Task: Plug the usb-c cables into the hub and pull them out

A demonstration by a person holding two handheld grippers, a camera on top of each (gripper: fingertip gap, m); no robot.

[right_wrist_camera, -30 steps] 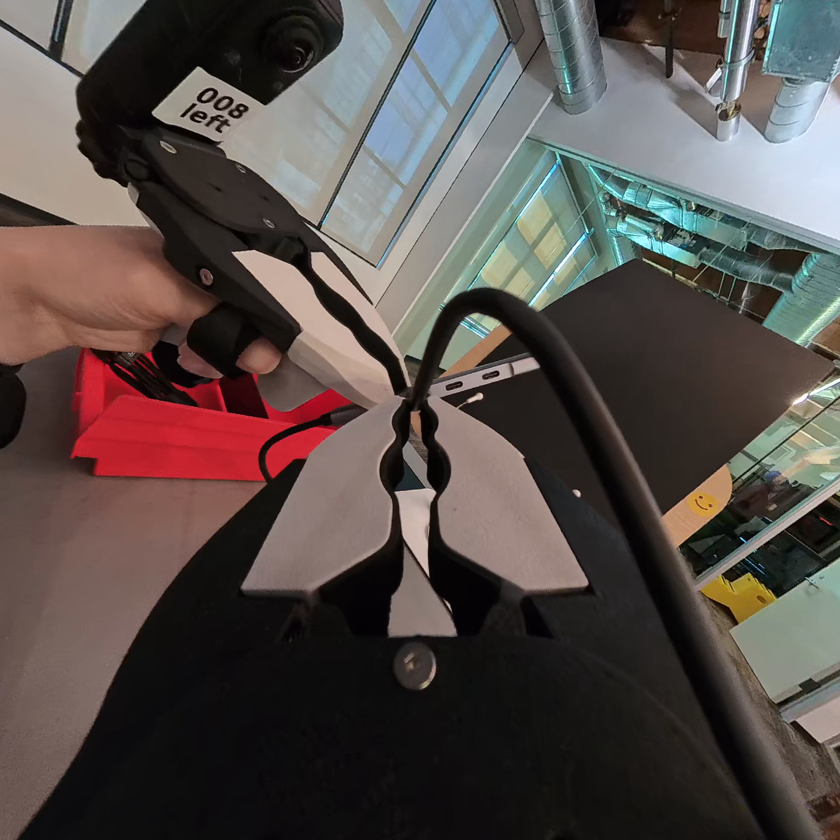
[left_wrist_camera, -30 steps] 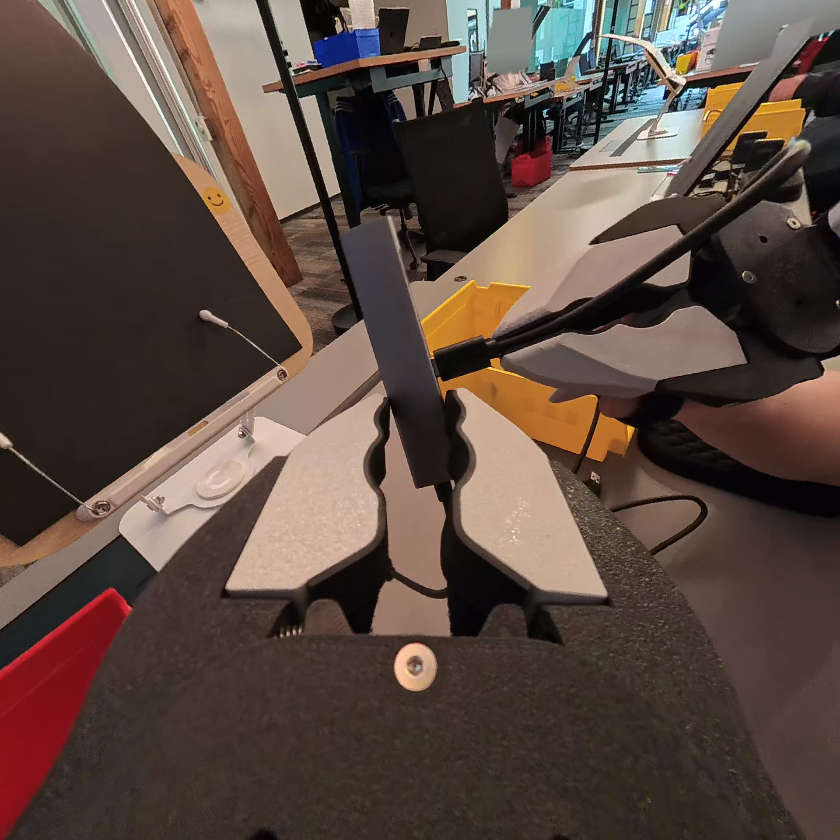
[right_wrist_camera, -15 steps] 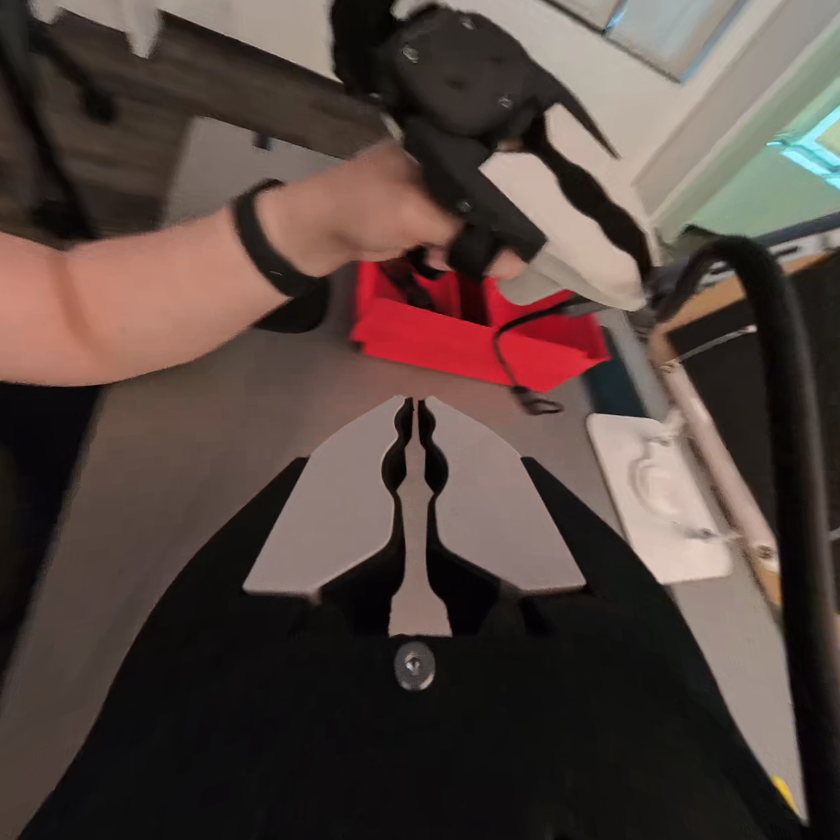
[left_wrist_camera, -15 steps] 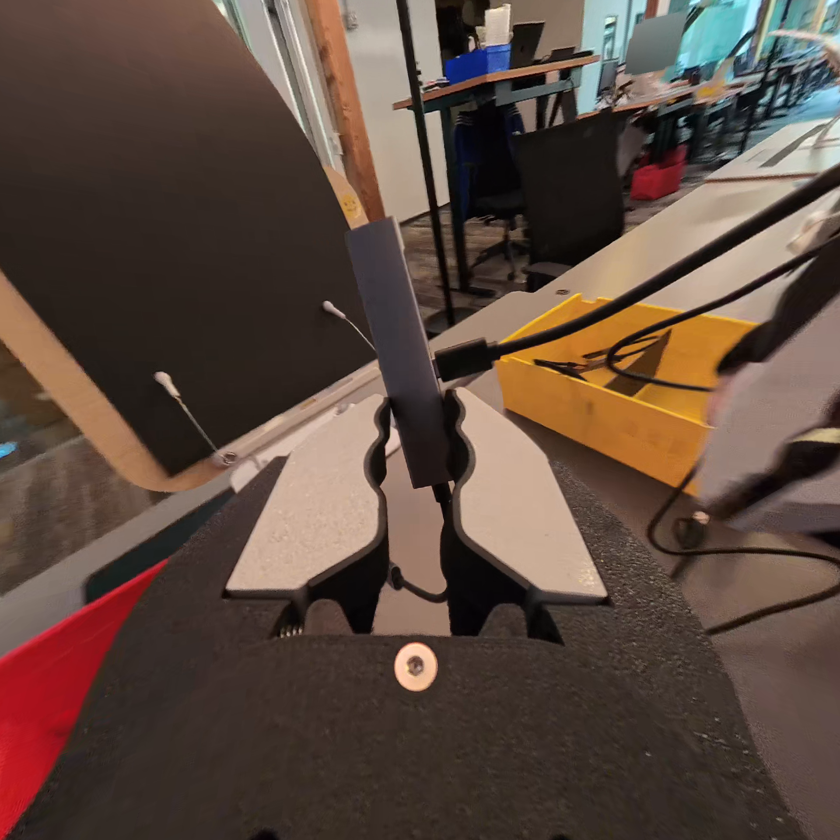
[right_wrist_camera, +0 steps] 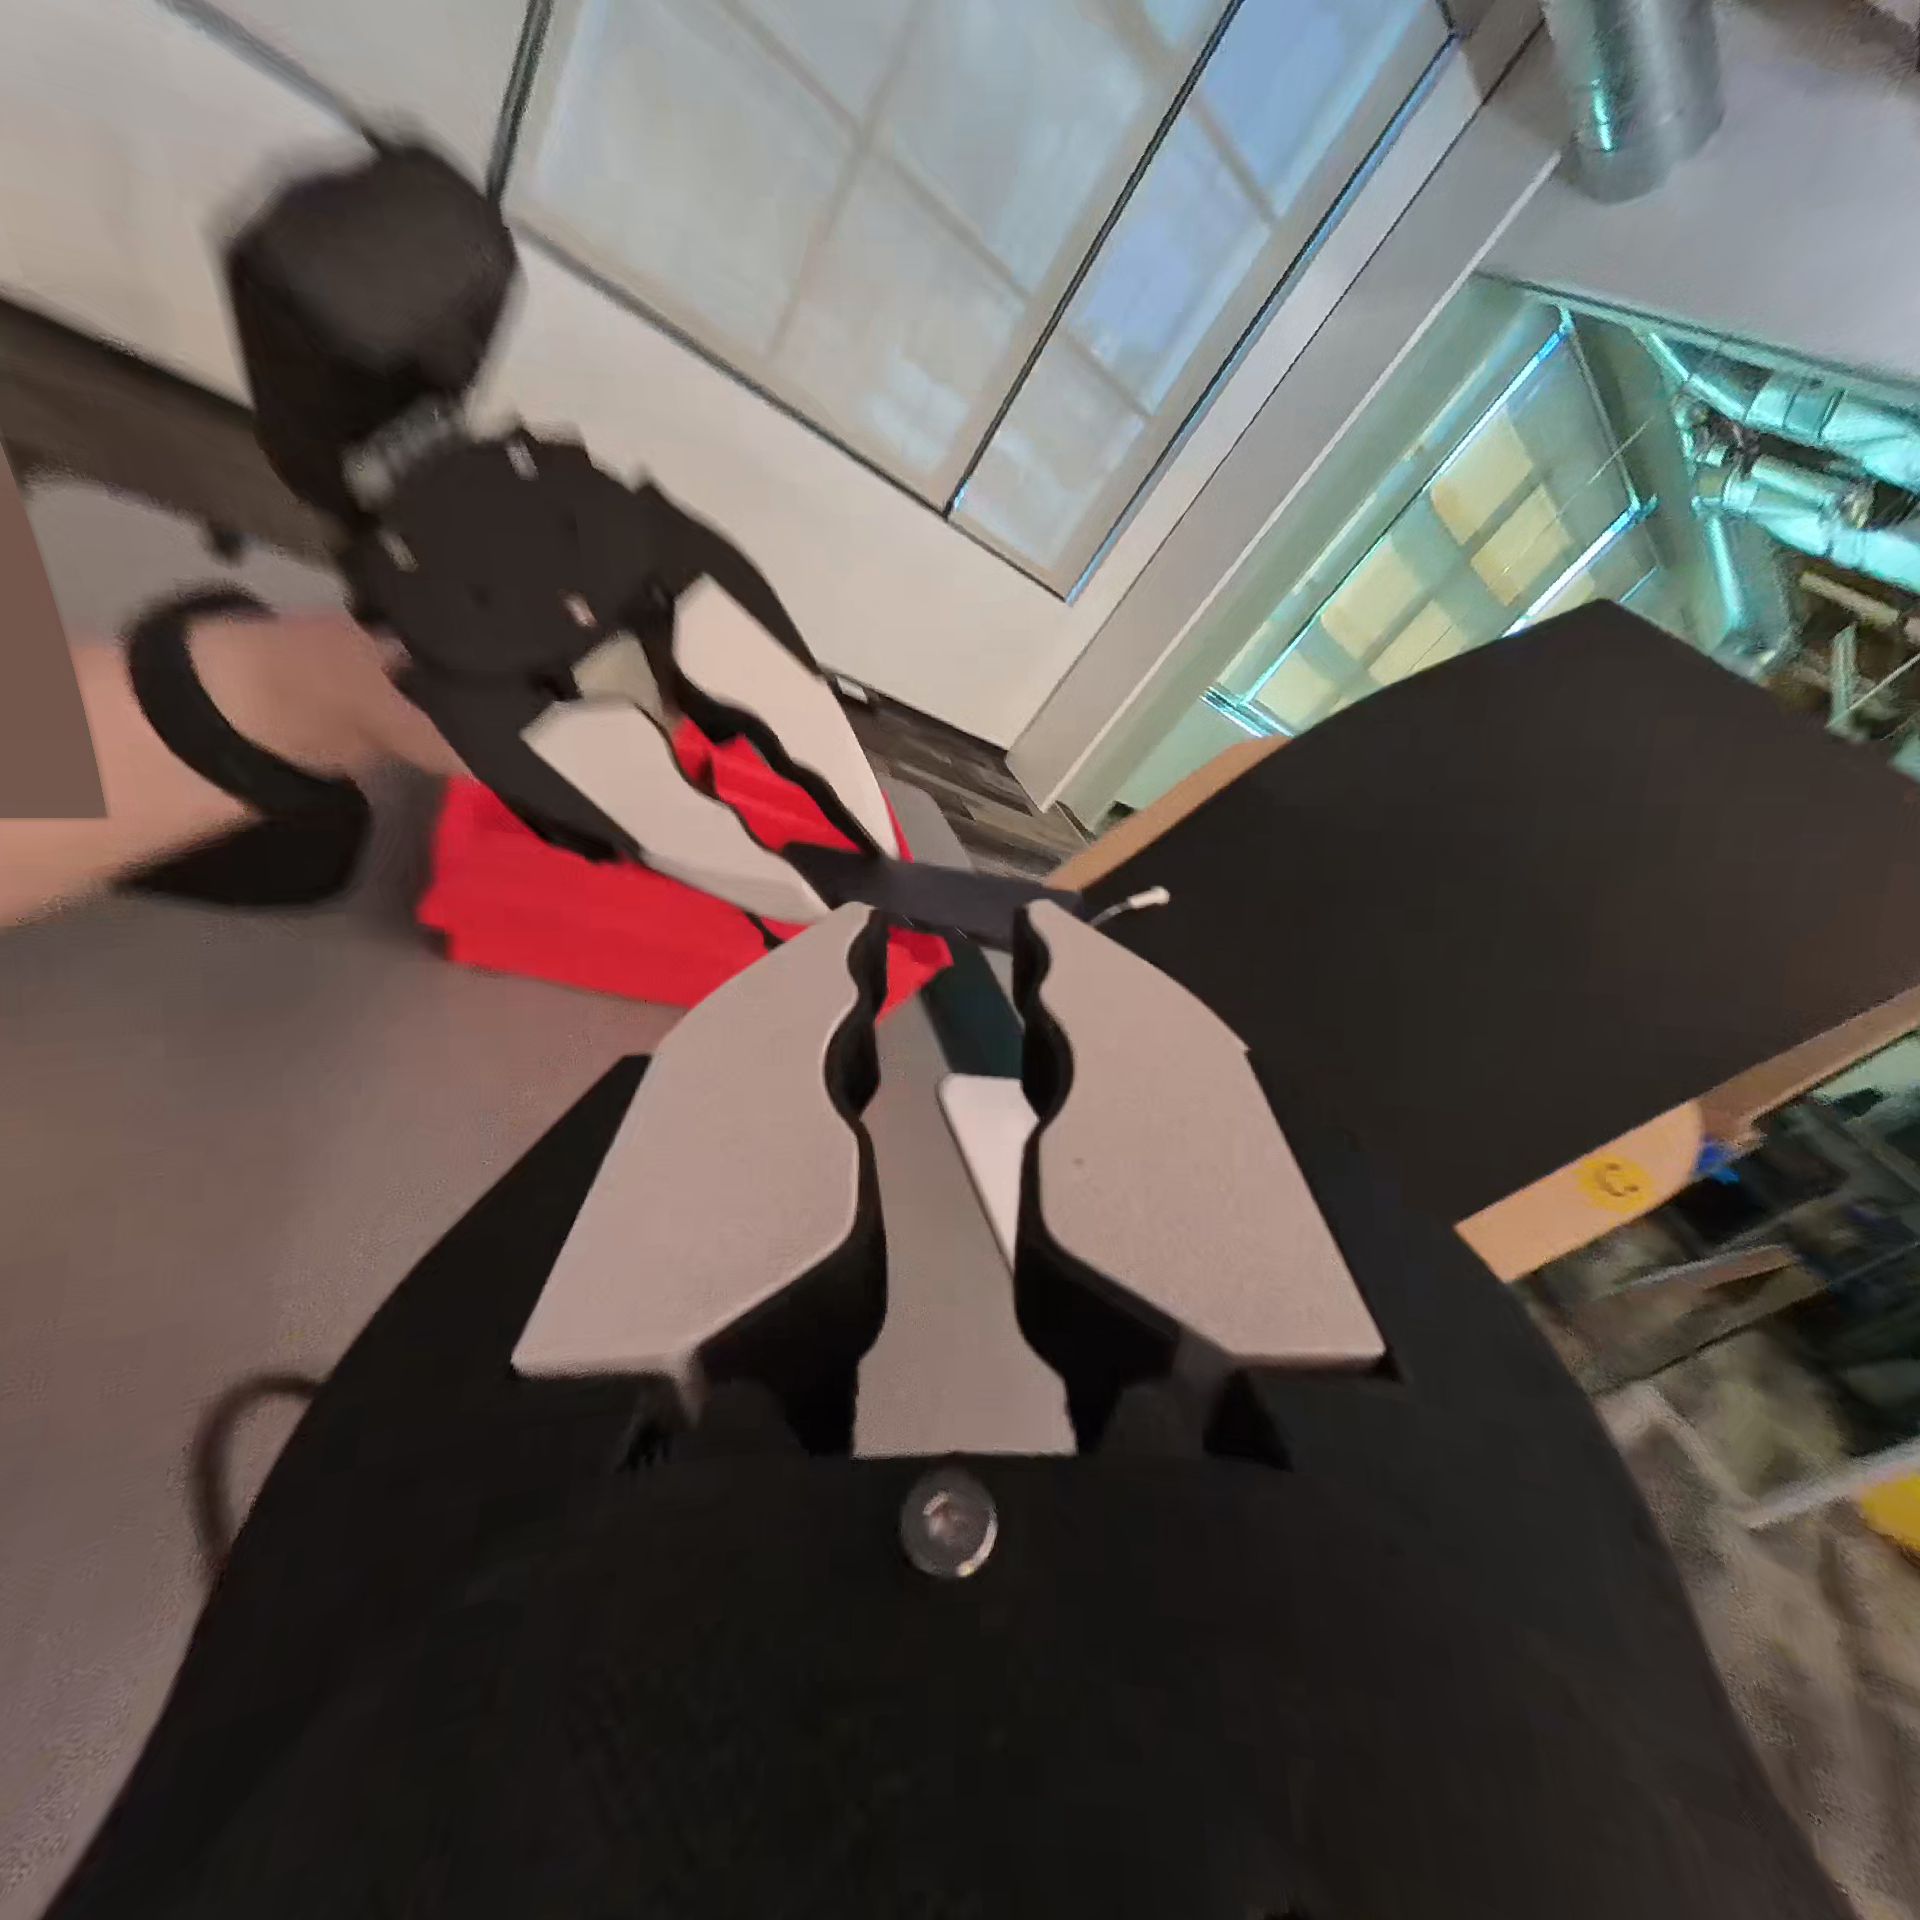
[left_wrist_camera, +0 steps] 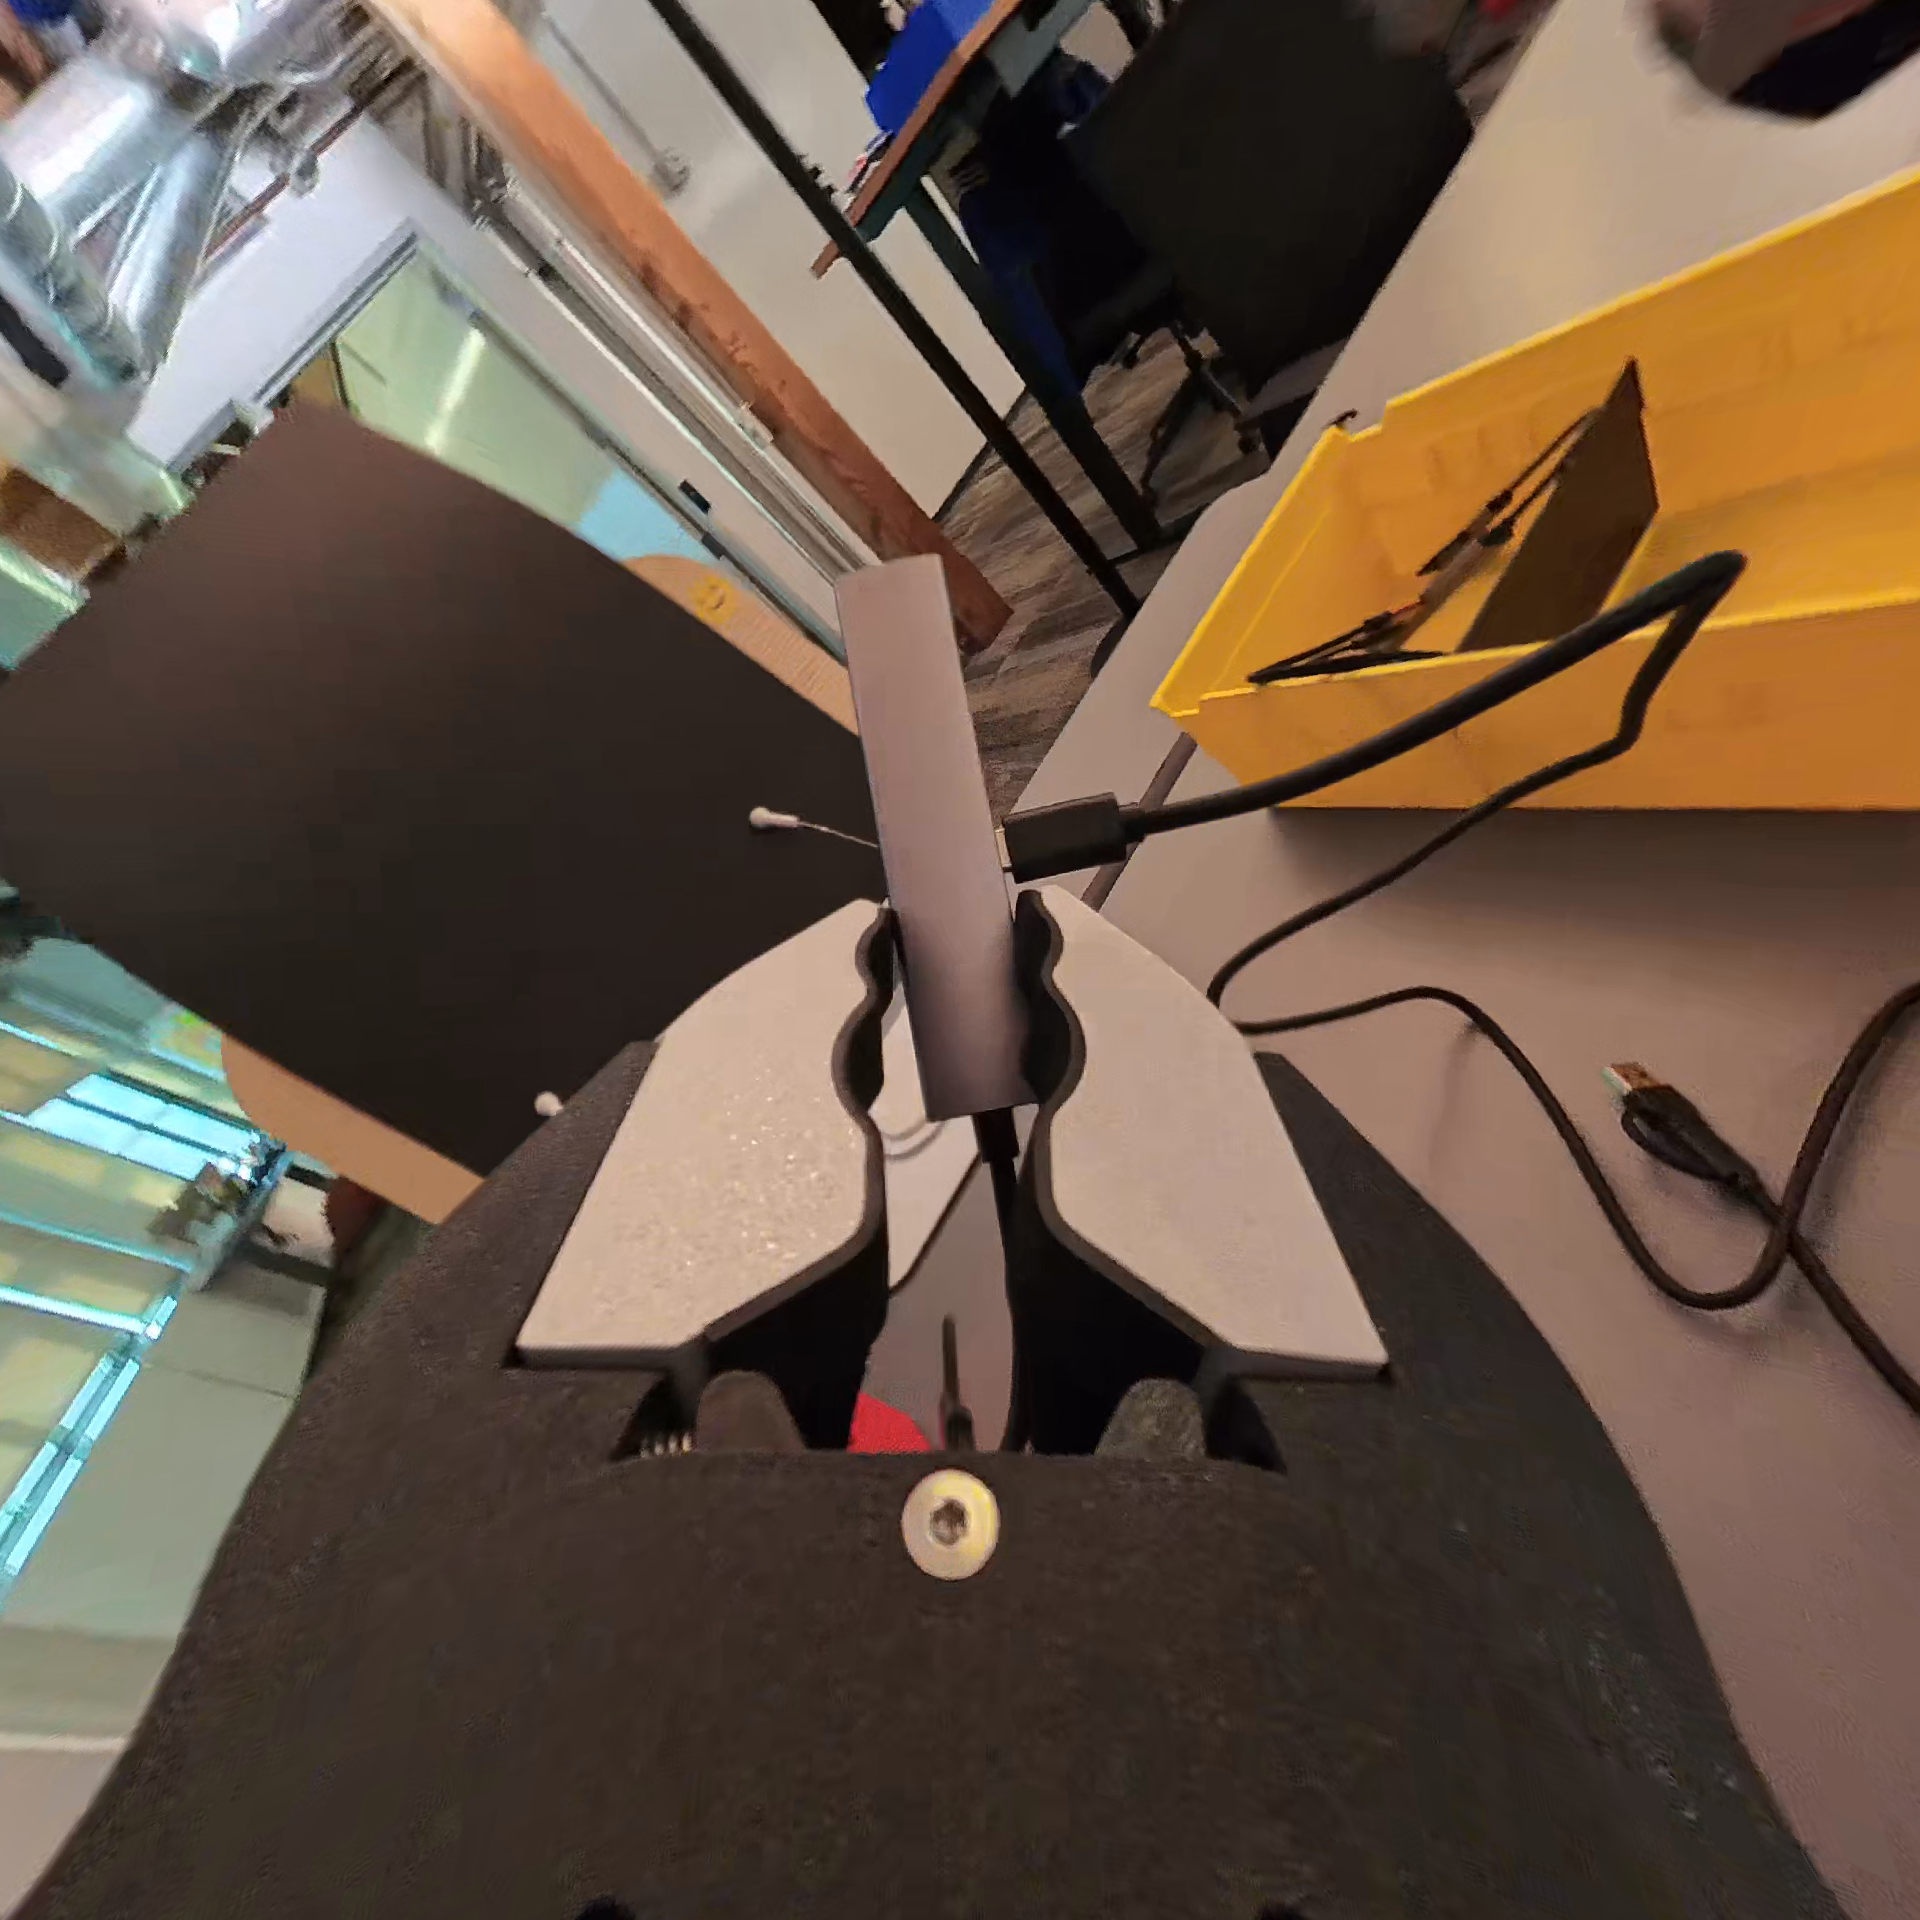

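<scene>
- The left gripper (left_wrist_camera: pixel 954 914) has its tongs clamped on the lower end of the dark hub (left_wrist_camera: pixel 928 821), which stands almost upright, leaning toward 11 o'clock.
- 1 black usb-c cable (left_wrist_camera: pixel 1351 764) is plugged into the hub's side at 3 o'clock and loops off toward the yellow bin (left_wrist_camera: pixel 1558 623).
- A loose cable plug (left_wrist_camera: pixel 1652 1107) lies on the grey table (left_wrist_camera: pixel 1714 1507).
- The right gripper (right_wrist_camera: pixel 951 920) has its tongs apart, holding nothing.
- A red bin (right_wrist_camera: pixel 582 914) sits at its 10 o'clock.
</scene>
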